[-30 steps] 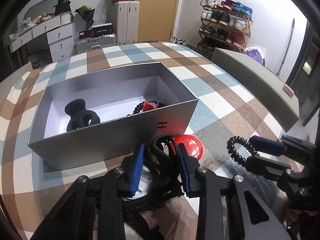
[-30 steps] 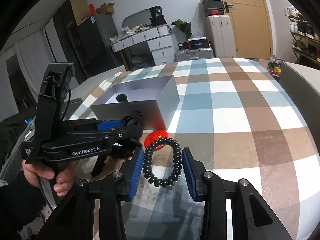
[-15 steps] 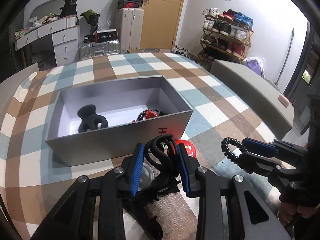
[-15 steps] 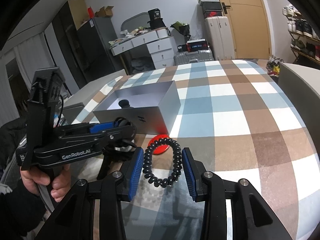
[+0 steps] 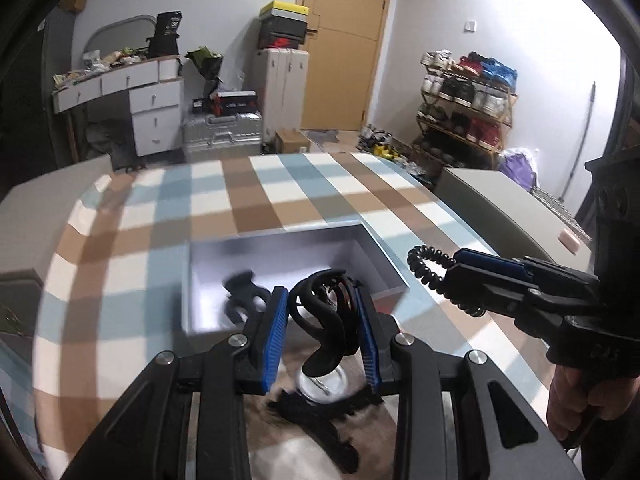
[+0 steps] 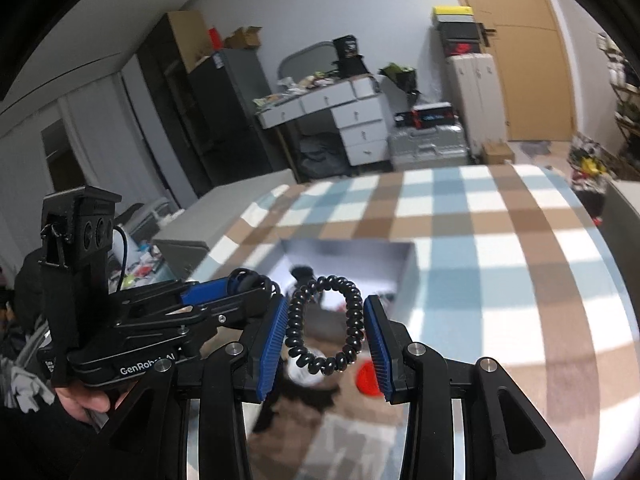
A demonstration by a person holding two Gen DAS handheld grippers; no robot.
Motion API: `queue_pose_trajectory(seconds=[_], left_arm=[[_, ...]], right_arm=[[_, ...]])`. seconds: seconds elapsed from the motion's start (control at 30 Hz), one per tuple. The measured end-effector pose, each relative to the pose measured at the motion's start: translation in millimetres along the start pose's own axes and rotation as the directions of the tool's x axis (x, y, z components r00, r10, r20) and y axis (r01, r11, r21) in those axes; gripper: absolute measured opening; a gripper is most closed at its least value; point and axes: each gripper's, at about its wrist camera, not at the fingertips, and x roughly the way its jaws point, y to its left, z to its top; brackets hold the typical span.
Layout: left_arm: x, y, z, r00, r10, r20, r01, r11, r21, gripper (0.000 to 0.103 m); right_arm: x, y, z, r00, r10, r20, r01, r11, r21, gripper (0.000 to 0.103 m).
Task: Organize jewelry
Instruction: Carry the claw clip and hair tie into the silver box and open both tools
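Note:
My left gripper (image 5: 320,300) is shut on a curved black hair claw clip (image 5: 324,332), lifted just in front of the open grey box (image 5: 280,248). Another black clip (image 5: 240,296) lies inside the box, blurred. My right gripper (image 6: 326,304) is shut on a black coiled hair tie (image 6: 355,322), which stands as a ring between the blue pads, above the box's (image 6: 360,256) near side. In the left wrist view the right gripper (image 5: 456,266) comes in from the right with the hair tie (image 5: 426,270) at its tip. The left gripper (image 6: 240,284) shows at left in the right wrist view.
A red round badge (image 6: 366,378) lies on the checked tablecloth (image 6: 480,248) below my right gripper. A small silver round thing (image 5: 324,384) and a black item (image 5: 320,420) lie under the left gripper. A person's hand (image 6: 84,400) holds the left tool.
Both grippers have risen off the table with the clip and the hair tie still held. The box now sits lower in both views and nearer beneath the fingertips.

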Motion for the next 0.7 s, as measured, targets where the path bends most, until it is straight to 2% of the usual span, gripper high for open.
queue_pose_trajectory(seconds=[0.3, 0.7], left_arm=[[17, 25, 14, 1.000, -0.005, -0.014, 0.004, 0.999, -0.039, 0.027], [47, 41, 13, 0.996, -0.049, -0.078, 0.042, 0.995, -0.086, 0.027]], right_arm=[[36, -2, 30, 0.999, 0.039, -0.003, -0.039, 0.999, -0.028, 0.038], [85, -23, 28, 0.995, 0.047, -0.086, -0.047, 0.999, -0.003, 0.038]])
